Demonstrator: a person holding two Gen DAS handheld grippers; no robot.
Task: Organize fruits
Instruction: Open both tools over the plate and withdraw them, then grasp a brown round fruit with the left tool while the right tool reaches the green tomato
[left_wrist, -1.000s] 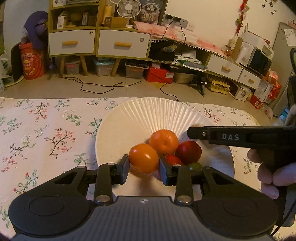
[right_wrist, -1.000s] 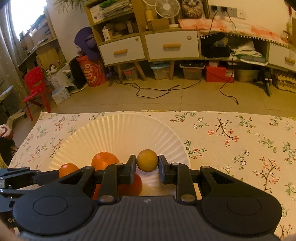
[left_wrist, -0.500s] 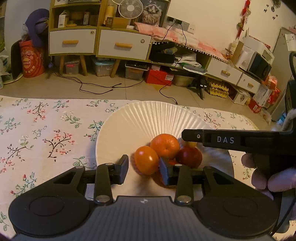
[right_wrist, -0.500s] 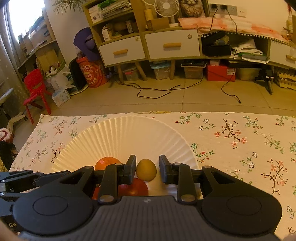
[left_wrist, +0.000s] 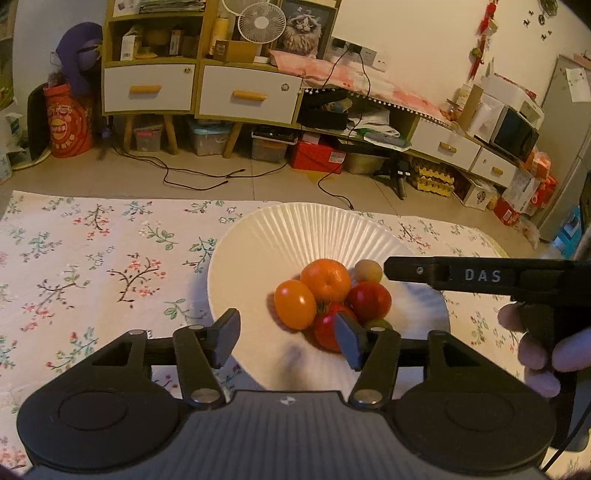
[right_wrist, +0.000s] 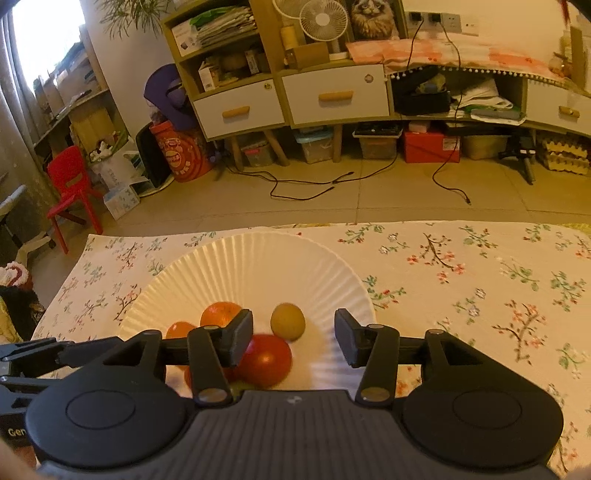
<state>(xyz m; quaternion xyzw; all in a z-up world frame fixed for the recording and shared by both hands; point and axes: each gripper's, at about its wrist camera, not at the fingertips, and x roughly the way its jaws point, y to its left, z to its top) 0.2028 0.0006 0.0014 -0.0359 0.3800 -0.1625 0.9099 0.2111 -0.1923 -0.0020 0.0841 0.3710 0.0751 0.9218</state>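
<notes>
A white fluted paper plate (left_wrist: 295, 236) (right_wrist: 258, 258) lies on the floral tablecloth and holds a cluster of fruit. In the left wrist view I see a small orange fruit (left_wrist: 294, 304), a larger orange (left_wrist: 325, 280), two red fruits (left_wrist: 368, 300), a yellow-brown fruit (left_wrist: 368, 271) and a green one (left_wrist: 377, 324). My left gripper (left_wrist: 288, 341) is open and empty, just short of the small orange fruit. My right gripper (right_wrist: 293, 338) is open and empty, the yellow-brown fruit (right_wrist: 287, 321) lying on the plate beyond its fingers. A red fruit (right_wrist: 266, 360) sits beside its left finger.
The floral tablecloth (left_wrist: 92, 266) (right_wrist: 480, 280) covers the table on both sides of the plate. The right gripper's body (left_wrist: 480, 275) reaches over the plate's right side in the left wrist view. Beyond the table's far edge are floor cables and cabinets (right_wrist: 332, 96).
Both grippers have opened and drawn back. The left let go of the small orange fruit and the right let go of the yellow-brown fruit; both fruits now rest on the plate.
</notes>
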